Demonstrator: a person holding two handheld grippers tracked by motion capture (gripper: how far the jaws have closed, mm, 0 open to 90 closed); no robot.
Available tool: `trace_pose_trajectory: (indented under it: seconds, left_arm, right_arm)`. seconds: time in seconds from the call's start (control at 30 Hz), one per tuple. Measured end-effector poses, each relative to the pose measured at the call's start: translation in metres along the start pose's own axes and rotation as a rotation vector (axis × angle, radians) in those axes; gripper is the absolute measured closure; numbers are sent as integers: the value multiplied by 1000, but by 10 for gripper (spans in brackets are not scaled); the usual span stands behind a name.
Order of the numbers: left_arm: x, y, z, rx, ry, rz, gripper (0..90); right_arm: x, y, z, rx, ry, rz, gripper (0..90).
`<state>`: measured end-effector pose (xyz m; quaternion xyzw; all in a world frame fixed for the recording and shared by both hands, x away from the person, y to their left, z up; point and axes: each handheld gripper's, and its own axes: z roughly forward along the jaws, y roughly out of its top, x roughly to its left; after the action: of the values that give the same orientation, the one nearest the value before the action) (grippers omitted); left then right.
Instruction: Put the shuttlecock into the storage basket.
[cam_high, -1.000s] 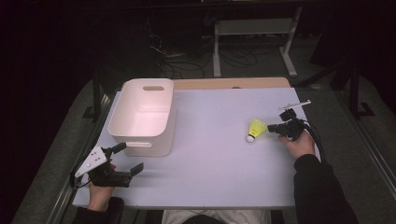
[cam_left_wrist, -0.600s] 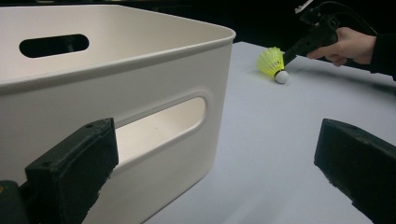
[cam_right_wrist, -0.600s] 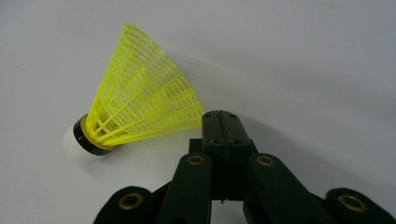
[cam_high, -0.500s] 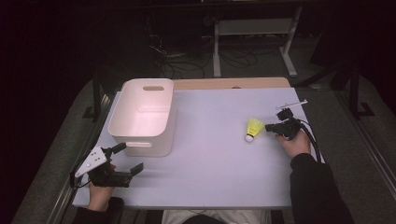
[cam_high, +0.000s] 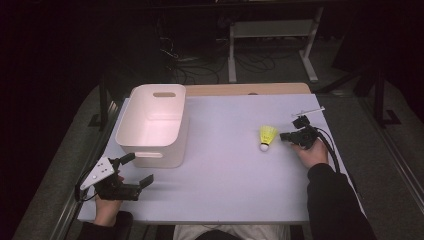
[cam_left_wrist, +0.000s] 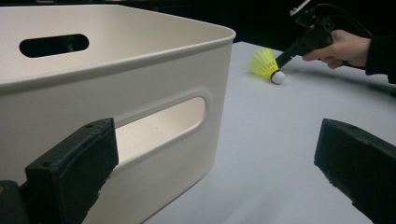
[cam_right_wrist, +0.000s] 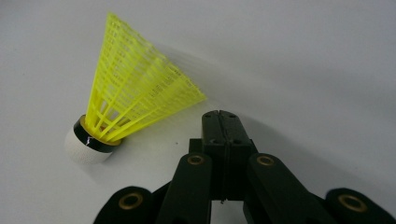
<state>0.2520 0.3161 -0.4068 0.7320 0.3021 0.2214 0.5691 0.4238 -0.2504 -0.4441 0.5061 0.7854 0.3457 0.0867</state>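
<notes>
Right gripper view: right tool (cam_right_wrist: 226, 122) closed, empty, beside shuttlecock (cam_right_wrist: 128, 109).

No writing, label, brand, number or sign can be read on anything in these pictures, whether on the things or on the surface (cam_high: 225, 175).

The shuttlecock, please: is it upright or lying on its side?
On its side: the shuttlecock rests with skirt and cork both on the table.

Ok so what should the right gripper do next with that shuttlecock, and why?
Probably open its jaws first. The right gripper is shut with nothing between its tips, beside the yellow shuttlecock lying on the table. It likely cannot grasp it while closed.
</notes>
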Motion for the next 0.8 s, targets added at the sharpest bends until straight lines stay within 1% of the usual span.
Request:
trace_pose_trajectory:
  seconds: [0.23,0.7,0.8]
  left_arm:
    - [0,0,0,-1,-1,0,0]
    - [0,0,0,-1,-2,-1,0]
    - [0,0,0,-1,-2,-1,0]
  right_arm:
    - [7,5,5,-1,16,-17,886]
    - [13,8,8,-7,38,-31,886]
    - [18,12,11,-7,48,-45,885]
